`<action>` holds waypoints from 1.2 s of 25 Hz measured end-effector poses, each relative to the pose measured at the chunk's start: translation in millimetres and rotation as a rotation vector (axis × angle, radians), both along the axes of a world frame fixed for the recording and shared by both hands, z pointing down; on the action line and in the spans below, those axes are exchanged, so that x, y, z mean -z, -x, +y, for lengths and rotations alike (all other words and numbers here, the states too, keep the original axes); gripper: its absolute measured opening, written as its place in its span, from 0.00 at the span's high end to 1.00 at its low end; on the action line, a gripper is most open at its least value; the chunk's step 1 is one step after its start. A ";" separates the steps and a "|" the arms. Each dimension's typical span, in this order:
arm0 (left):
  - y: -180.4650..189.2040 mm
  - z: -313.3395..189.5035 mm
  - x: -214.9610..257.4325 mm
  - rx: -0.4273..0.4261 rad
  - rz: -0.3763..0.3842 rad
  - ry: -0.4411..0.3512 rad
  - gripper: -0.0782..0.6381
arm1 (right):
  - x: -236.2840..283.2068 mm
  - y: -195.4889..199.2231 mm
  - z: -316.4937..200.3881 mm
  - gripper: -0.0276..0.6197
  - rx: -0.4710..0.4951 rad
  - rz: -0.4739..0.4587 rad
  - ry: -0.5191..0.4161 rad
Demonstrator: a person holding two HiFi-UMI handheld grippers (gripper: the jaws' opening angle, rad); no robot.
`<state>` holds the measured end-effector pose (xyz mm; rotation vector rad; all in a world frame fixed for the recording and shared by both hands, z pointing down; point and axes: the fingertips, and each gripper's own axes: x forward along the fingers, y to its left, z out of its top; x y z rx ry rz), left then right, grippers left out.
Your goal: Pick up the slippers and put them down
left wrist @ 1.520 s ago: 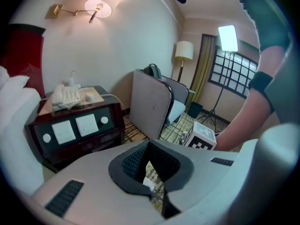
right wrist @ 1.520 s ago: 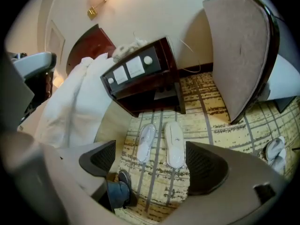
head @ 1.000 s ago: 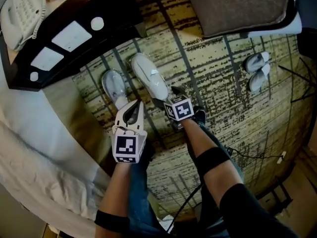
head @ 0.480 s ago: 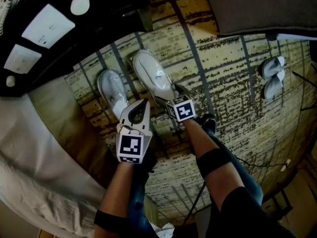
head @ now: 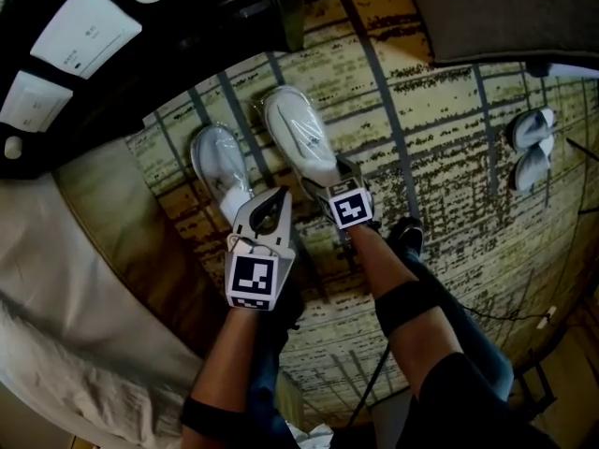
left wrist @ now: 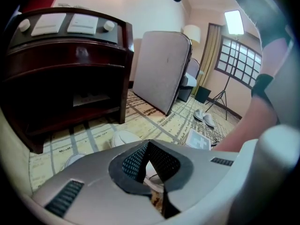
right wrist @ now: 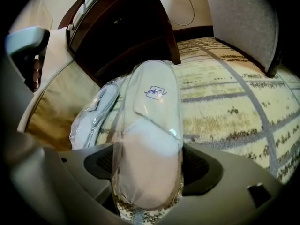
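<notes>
Two white slippers in clear wrappers lie side by side on the patterned carpet, the left slipper (head: 217, 160) and the right slipper (head: 299, 137). My left gripper (head: 263, 204) is shut, its tip at the left slipper's heel. A scrap of white shows in the gap behind its tips in the left gripper view, and I cannot tell if it is pinched. My right gripper (head: 332, 178) straddles the right slipper's heel (right wrist: 147, 172). Its jaws are closing, with the wrapper's sides right at the pads and the heel not squeezed. The left slipper (right wrist: 93, 114) lies beside it.
A dark wooden nightstand (head: 122, 73) stands just beyond the slippers, and a white-sheeted bed (head: 56, 288) runs along the left. A grey upholstered panel (left wrist: 161, 69) leans at the back. Another pair of slippers (head: 529, 146) lies far right, near a tripod (left wrist: 220, 97).
Both grippers have sunk toward the floor. The right gripper's jaws now sit around the right slipper's heel. The slippers lie where they were.
</notes>
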<state>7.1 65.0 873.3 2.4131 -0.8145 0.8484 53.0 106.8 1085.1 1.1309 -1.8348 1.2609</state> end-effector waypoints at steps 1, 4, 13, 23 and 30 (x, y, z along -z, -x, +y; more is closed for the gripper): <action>1.4 -0.8 0.8 0.008 0.001 0.002 0.89 | 0.3 -1.9 0.7 0.35 -0.010 -0.015 -0.004; 7.5 -2.0 -0.4 0.005 -0.001 -0.001 0.89 | 7.3 -1.5 -1.0 0.48 -0.031 -0.063 -0.020; 17.9 1.0 0.0 0.048 0.000 0.002 0.89 | 28.3 0.9 -2.1 0.52 -0.022 -0.127 -0.066; 34.5 -5.9 32.6 0.101 0.007 -0.019 0.89 | 105.1 7.4 -33.9 0.53 -0.046 -0.153 -0.120; 53.4 -28.5 49.0 0.142 0.004 -0.058 0.89 | 137.4 25.9 -78.9 0.54 -0.017 -0.128 -0.145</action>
